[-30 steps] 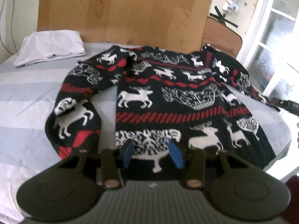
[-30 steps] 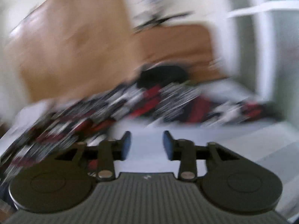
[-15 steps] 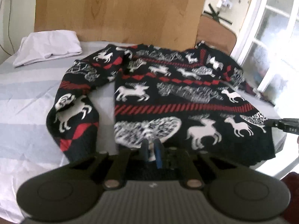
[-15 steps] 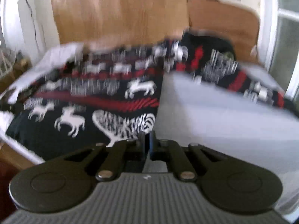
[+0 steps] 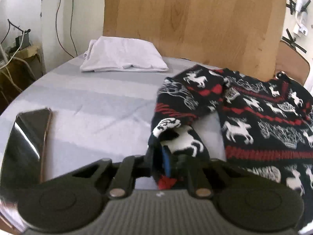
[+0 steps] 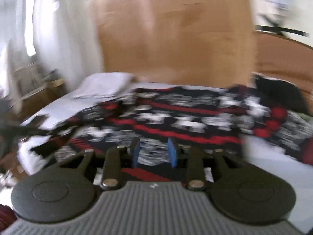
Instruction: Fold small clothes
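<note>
A black sweater (image 5: pixel 264 121) with red bands and white reindeer lies spread on the grey-covered table (image 5: pixel 93 105). My left gripper (image 5: pixel 168 160) is shut on the cuff end of the sweater's left sleeve (image 5: pixel 176 133), which bunches up over the blue pads. In the blurred right wrist view the sweater (image 6: pixel 176 117) lies across the table, and my right gripper (image 6: pixel 154 152) is open and empty just above its near hem.
A folded white garment (image 5: pixel 123 56) lies at the back left of the table. A dark phone (image 5: pixel 27 137) lies at the near left edge. A wooden board (image 5: pixel 191 19) stands behind the table, with a brown chair (image 5: pixel 289 64) at the right.
My left gripper has moved left from the hem and closed on the sleeve cuff. My right gripper has opened from shut and swung over the sweater's near hem.
</note>
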